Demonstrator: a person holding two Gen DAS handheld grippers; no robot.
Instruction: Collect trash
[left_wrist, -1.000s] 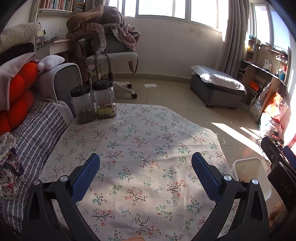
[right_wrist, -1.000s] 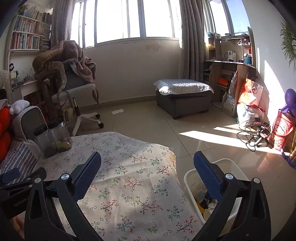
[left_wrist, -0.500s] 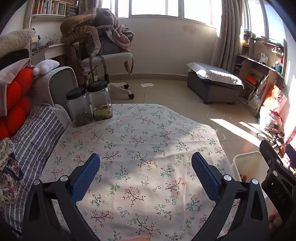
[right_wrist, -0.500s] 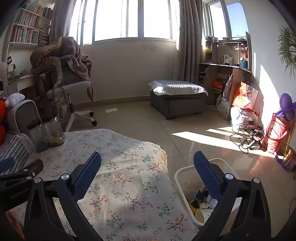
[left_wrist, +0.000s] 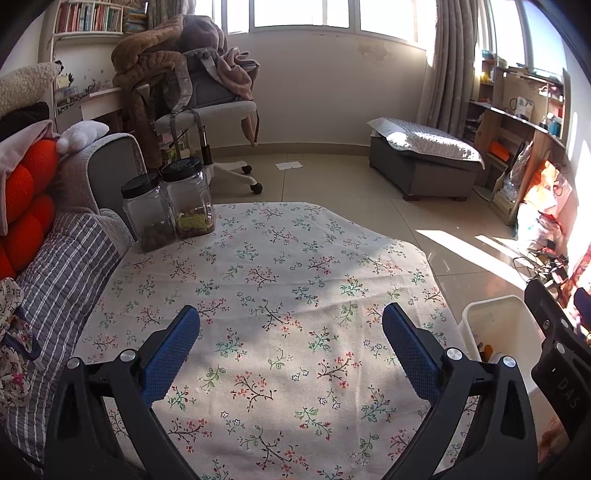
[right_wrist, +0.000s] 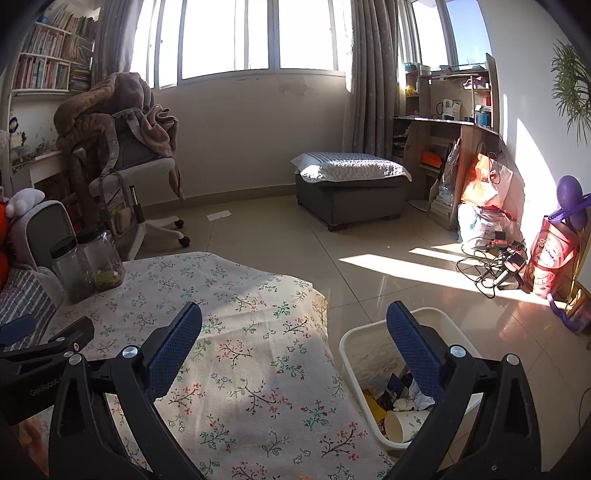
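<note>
A white trash bin (right_wrist: 369, 354) stands on the floor at the table's right edge; it holds crumpled paper, wrappers and a paper cup (right_wrist: 397, 424). It also shows in the left wrist view (left_wrist: 495, 328). My left gripper (left_wrist: 291, 332) is open and empty above the floral tablecloth (left_wrist: 280, 266). My right gripper (right_wrist: 295, 332) is open and empty above the table's right edge, beside the bin. No loose trash shows on the cloth.
Two glass jars with black lids (left_wrist: 170, 203) stand at the table's far left corner. A sofa with striped cover (left_wrist: 55, 266) borders the left. An office chair (left_wrist: 207, 110), a grey ottoman (left_wrist: 421, 162), and cables (right_wrist: 495, 269) occupy the floor. A paper scrap (left_wrist: 289, 166) lies far away.
Both grippers have drawn back and risen slightly; more of the table and the bin's contents show now. Both stay open and empty.
</note>
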